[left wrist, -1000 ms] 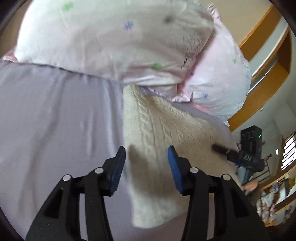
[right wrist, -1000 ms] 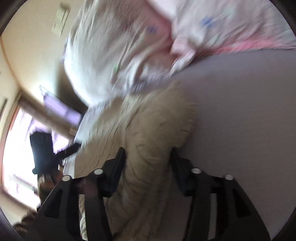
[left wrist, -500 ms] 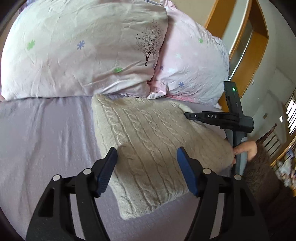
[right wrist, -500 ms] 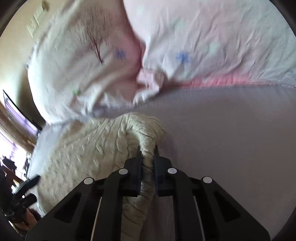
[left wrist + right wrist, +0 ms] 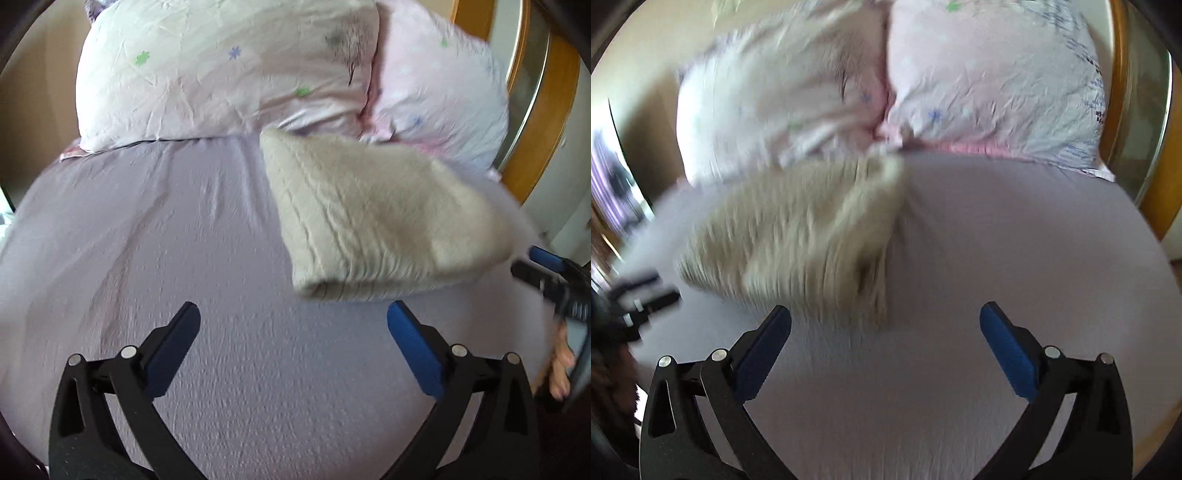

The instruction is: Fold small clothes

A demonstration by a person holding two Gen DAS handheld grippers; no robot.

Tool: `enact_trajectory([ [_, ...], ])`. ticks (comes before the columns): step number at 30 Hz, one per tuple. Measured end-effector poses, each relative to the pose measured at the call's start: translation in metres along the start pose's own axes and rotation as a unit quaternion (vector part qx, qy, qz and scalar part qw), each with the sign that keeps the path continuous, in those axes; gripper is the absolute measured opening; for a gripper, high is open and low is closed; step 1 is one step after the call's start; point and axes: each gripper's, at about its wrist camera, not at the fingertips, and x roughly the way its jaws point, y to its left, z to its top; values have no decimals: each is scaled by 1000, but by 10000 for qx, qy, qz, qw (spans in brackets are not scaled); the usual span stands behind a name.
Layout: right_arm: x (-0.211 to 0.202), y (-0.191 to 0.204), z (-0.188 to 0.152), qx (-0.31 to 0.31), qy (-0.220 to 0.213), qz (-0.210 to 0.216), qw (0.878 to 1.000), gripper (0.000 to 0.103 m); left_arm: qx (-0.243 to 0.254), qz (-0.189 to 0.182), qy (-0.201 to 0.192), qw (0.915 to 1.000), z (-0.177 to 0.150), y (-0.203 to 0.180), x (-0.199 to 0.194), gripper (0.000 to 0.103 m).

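A cream cable-knit sweater (image 5: 373, 221) lies folded in a thick bundle on the lilac bed sheet (image 5: 147, 240), just below the pillows. My left gripper (image 5: 293, 325) is open and empty, pulled back from the sweater's near edge. My right gripper (image 5: 886, 325) is open and empty too, a short way back from the sweater (image 5: 798, 236), which is blurred in that view. The right gripper also shows at the right edge of the left wrist view (image 5: 546, 269), beside the sweater's right end.
Two pale pink printed pillows (image 5: 229, 70) (image 5: 439, 96) lean at the head of the bed. A wooden headboard frame (image 5: 539, 125) stands at the far right. The sheet (image 5: 1015, 240) stretches right of the sweater.
The right gripper was shut on the sweater's edge half a second ago; it has let go and opened. Both grippers have drawn back from the sweater, which now lies folded.
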Motion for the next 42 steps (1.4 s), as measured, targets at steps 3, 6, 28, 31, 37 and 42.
enact_trajectory([
  [3,21,17,-14,-157,333,-213,9991,102,31,161,169,9997,-1,-3,12,101],
  [6,30,27,-17,-218,375,-355,9984,102,73,408,281,9987,-3,-5,21,101],
  [28,39,34,-23,58,400,-307,9987,102,509,299,397,9975,-14,-22,31,101],
  [31,39,34,-23,52,401,-301,9987,102,512,296,399,9975,-14,-22,31,101],
  [37,39,34,-23,46,402,-297,9987,102,512,294,401,9974,-13,-22,31,101],
  [42,39,34,-23,44,402,-295,9987,102,510,296,399,9975,-14,-22,31,101],
])
